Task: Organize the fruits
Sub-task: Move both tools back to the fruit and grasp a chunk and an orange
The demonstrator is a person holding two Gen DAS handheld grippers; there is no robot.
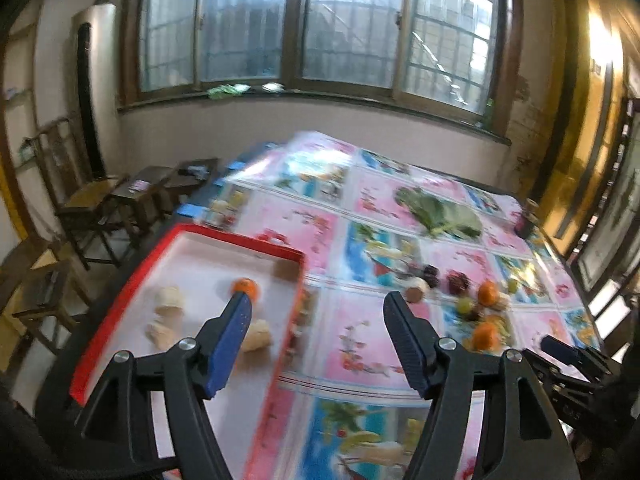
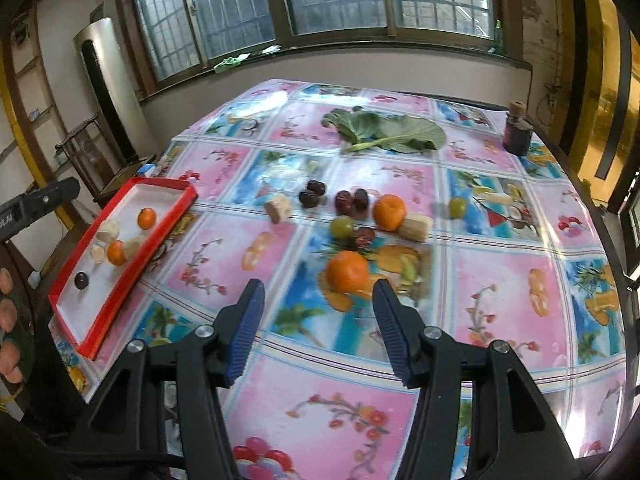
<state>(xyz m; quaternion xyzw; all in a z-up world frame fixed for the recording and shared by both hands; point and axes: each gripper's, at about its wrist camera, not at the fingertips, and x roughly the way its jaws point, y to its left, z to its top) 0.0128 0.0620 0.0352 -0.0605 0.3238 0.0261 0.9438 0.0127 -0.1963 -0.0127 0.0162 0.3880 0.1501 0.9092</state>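
Both grippers empty: left gripper (image 1: 318, 308) jaws wide over tray (image 2: 168, 232) rim, right gripper (image 2: 318, 292) jaws half-open just short of nearest orange (image 2: 347, 271). Tray already holds some fruit. Risk imo: round orange rolls off when nudged, bumps grape (image 2: 341, 227) and dates.

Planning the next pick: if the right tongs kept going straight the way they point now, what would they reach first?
Most likely the nearest orange: it sits on the tablecloth just beyond the right tongs, between the open, empty fingertips. Depth is unclear through the fisheye, so they might touch the cloth just short of it.
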